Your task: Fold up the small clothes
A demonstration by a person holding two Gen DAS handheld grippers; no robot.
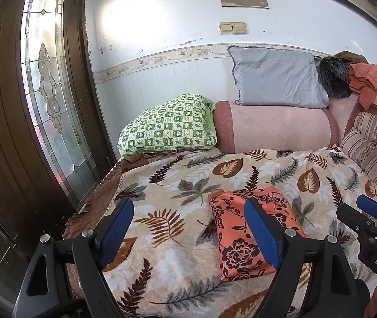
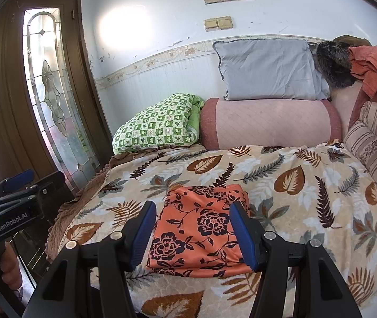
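While folded orange cloth lies on blanket, right gripper jaws spread, left gripper released.

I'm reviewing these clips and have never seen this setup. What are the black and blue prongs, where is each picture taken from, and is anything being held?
No robot here: a person holds a handheld gripper in each hand, each with a fisheye camera looking along its blue-padded jaws. One picture is from the left gripper, the other from the right gripper; each also glimpses the other at its edge. Both have their jaws spread open and hold nothing. Below them, an orange floral garment lies folded into a neat rectangle on a leaf-patterned blanket. Behind are a green checked pillow, a pink bolster and a grey pillow.
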